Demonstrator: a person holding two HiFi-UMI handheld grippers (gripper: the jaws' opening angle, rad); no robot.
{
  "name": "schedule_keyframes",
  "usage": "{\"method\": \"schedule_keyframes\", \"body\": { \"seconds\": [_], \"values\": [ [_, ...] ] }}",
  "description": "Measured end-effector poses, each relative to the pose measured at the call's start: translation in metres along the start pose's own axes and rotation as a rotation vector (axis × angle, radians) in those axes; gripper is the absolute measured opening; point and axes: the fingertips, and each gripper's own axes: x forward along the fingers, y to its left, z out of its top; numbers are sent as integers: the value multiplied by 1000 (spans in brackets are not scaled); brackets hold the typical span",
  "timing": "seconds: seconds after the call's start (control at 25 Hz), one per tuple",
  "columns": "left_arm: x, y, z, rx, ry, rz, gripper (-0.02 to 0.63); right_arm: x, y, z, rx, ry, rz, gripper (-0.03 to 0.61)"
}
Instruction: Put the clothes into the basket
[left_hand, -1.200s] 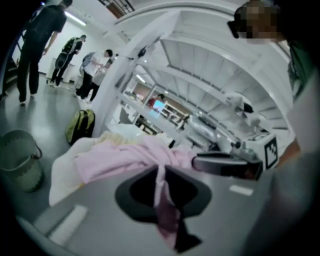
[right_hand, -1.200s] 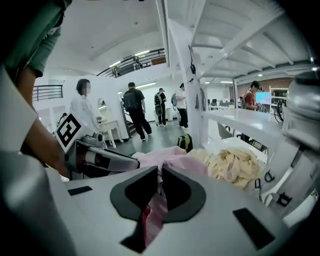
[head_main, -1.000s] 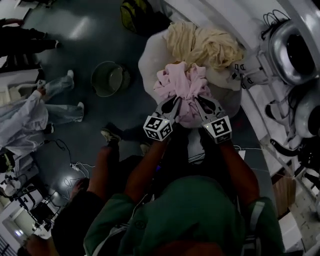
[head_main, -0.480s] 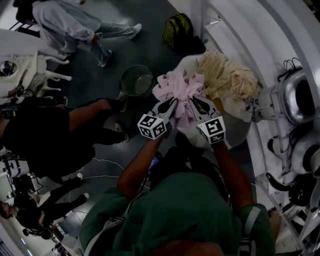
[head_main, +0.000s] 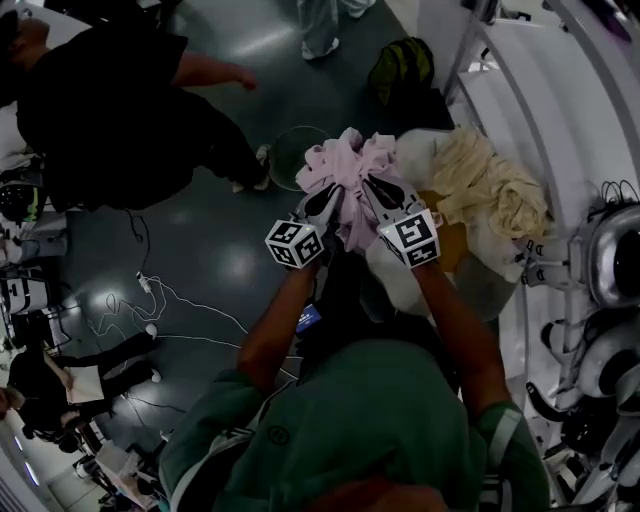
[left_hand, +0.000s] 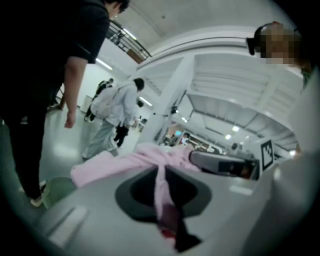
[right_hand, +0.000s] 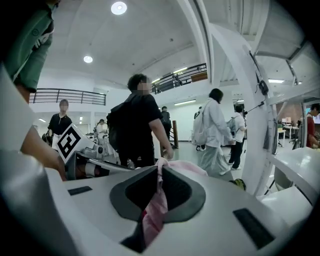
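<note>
The left gripper (head_main: 328, 203) and the right gripper (head_main: 377, 194) were each closed narrowly on a fold of the pink garment (head_main: 348, 160), which was held bunched in the air between them. The green basket (head_main: 285, 150) was seen on the floor beyond it. Cream clothes (head_main: 495, 190) were heaped to the right.

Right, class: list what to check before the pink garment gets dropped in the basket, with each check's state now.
1. Left gripper shut on pink garment: ok.
2. Right gripper shut on the same garment: ok.
3. Garment off the cream pile: ok.
4. Garment squarely above the basket: cannot tell; it overlaps the rim from overhead.
5. Bystander in black clear of basket: not ok, shoe beside it.
</note>
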Motion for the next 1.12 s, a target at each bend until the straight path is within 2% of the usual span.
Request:
{"method": "schedule_keyframes", "body": {
  "seconds": [0.32, 0.64, 0.84, 1.12],
  "values": [
    [6, 152, 26, -60, 46, 44, 37, 156, 8, -9, 41, 77, 39, 28],
    [13, 273, 14, -93, 123, 93, 37, 271, 15, -48, 99, 188, 53, 28],
    [17, 331, -7, -132, 176, 131, 38, 328, 19, -73, 114, 271, 67, 28],
    [29, 385, -28, -153, 205, 195, 40, 381, 12, -108, 124, 351, 77, 28]
  ]
}}
